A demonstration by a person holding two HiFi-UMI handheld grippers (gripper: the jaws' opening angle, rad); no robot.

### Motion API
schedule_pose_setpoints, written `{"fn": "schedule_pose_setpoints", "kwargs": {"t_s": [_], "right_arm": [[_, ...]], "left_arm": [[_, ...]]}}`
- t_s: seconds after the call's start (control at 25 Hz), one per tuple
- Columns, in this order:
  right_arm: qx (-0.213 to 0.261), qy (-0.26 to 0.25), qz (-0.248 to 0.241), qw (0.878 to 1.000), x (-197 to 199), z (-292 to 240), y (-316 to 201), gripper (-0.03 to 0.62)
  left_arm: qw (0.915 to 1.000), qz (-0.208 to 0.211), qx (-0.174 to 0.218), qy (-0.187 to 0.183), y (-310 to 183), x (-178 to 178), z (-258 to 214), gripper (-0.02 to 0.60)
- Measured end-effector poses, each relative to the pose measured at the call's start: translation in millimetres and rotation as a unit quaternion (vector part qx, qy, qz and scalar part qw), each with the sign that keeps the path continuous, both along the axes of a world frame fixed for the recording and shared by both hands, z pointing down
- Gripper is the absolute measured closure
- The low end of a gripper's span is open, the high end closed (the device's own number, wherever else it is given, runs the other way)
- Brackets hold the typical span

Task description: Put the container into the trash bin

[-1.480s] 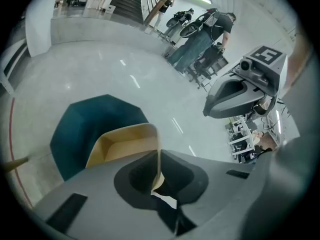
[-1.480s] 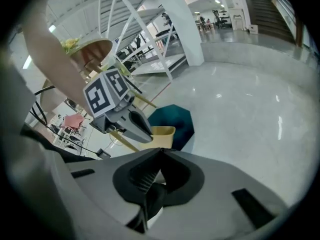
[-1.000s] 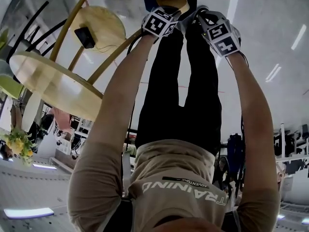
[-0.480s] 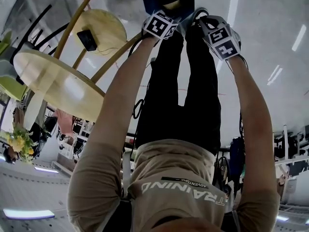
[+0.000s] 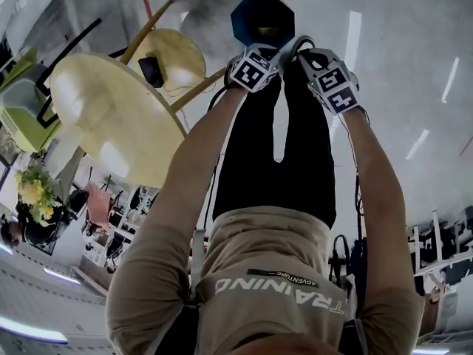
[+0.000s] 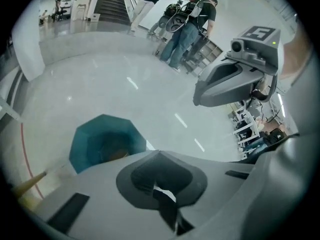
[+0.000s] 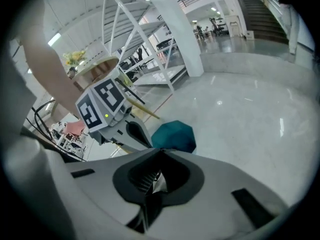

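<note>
A dark teal, many-sided trash bin point(image 5: 260, 15) stands on the pale floor beyond my hands; it also shows in both gripper views point(image 6: 102, 143) point(image 7: 174, 136). A yellowish container point(image 5: 267, 32) lies inside it, seen as a dim tan patch point(image 6: 114, 155) in the left gripper view. My left gripper point(image 5: 272, 53) and right gripper point(image 5: 298, 49) hang side by side just short of the bin's rim. Both are shut with nothing between their jaws. Each gripper shows in the other's view: the right gripper point(image 6: 235, 79) and the left gripper point(image 7: 116, 118).
A round wooden table point(image 5: 111, 117) on slanted legs stands to the left, with a smaller round top point(image 5: 181, 50) carrying a black object point(image 5: 152, 69). A green chair point(image 5: 26, 102) and flowers point(image 5: 35, 192) lie further left. People point(image 6: 186, 24) stand far off.
The yellowish container, at the bin's mouth between the grippers a second ago, now lies lower inside the bin. Both grippers have drawn back a little from the rim.
</note>
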State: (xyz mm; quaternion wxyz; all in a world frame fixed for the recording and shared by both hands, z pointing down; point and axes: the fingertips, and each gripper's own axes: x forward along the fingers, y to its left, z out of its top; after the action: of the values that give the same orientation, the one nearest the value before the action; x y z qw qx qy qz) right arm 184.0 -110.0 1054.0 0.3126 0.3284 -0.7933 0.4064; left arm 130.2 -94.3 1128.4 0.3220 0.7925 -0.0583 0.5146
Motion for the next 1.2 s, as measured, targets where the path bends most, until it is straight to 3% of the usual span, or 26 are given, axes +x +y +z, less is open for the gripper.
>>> {"fn": "schedule_pose_setpoints", "kwargs": {"t_s": [0.12, 0.28, 0.52, 0.72, 0.84, 1.04, 1.2], "right_arm": [[0.024, 0.013, 0.026, 0.999, 17, -40, -15, 0.589], [0.014, 0.019, 0.049, 0.999, 24, -96, 2, 0.589], [0.037, -0.026, 0.086, 0.995, 21, -196, 11, 0.589], [0.113, -0.103, 0.111, 0.982, 15, -286, -16, 0.589], [0.144, -0.109, 0.112, 0.977, 12, -333, -24, 0.589], [0.201, -0.117, 0.115, 0.966, 1, -406, -45, 0.589], [0.241, -0.084, 0.107, 0.961, -3, -456, -52, 0.589]], "left_arm": [[0.9993, -0.025, 0.024, 0.010, -16, 5, -57, 0.571], [0.9951, -0.074, 0.055, 0.037, -18, 0, -148, 0.571], [0.9868, -0.109, 0.089, 0.080, -24, -6, -266, 0.571], [0.9629, -0.176, 0.134, 0.155, -58, 0, -356, 0.571], [0.9472, -0.207, 0.153, 0.191, -70, -2, -413, 0.571], [0.9262, -0.220, 0.212, 0.221, -87, -20, -484, 0.571], [0.9087, -0.228, 0.253, 0.241, -94, -38, -534, 0.571]]}}
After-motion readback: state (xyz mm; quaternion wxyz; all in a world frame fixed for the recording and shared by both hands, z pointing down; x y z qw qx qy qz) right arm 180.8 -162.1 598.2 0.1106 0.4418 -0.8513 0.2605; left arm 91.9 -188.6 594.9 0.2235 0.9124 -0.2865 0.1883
